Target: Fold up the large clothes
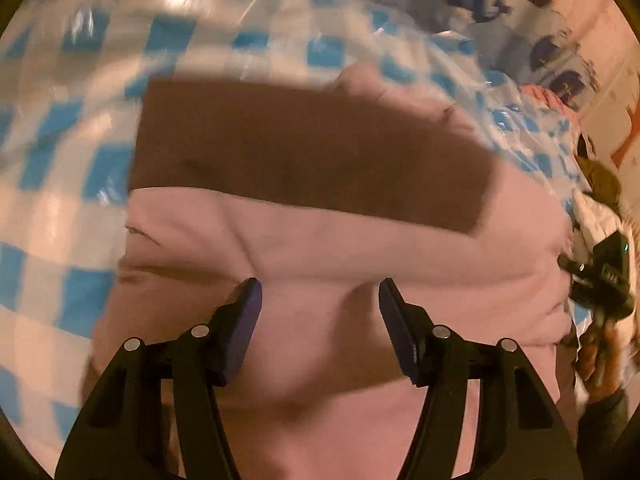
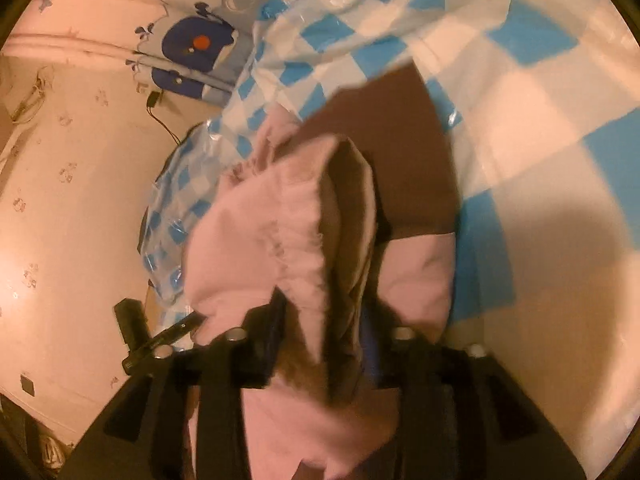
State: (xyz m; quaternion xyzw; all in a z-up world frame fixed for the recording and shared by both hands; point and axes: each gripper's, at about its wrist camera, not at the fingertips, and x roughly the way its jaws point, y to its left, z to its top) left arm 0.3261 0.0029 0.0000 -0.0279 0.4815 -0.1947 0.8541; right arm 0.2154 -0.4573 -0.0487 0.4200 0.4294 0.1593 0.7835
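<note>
A pink garment with a brown panel is found lying on a surface covered by a blue-and-white checked plastic sheet; whether that surface is a bed or a desk cannot be told. The left gripper is held just above the near part of the garment, its fingers spread apart and nothing caught between them. The right gripper is seen with its fingers pinching a bunched pink edge of the garment, raised clear of the sheet so that the brown lining shows inside the fold. Both views are blurred. The step in hand is judged to be a fold of the lifted edge across the garment. It is advised that the pinch be kept firm, the lifted edge be carried over level and laid square to the brown panel, and the near part be pressed flat by the left gripper so that the lower layer is not dragged on the slippery sheet.
</note>
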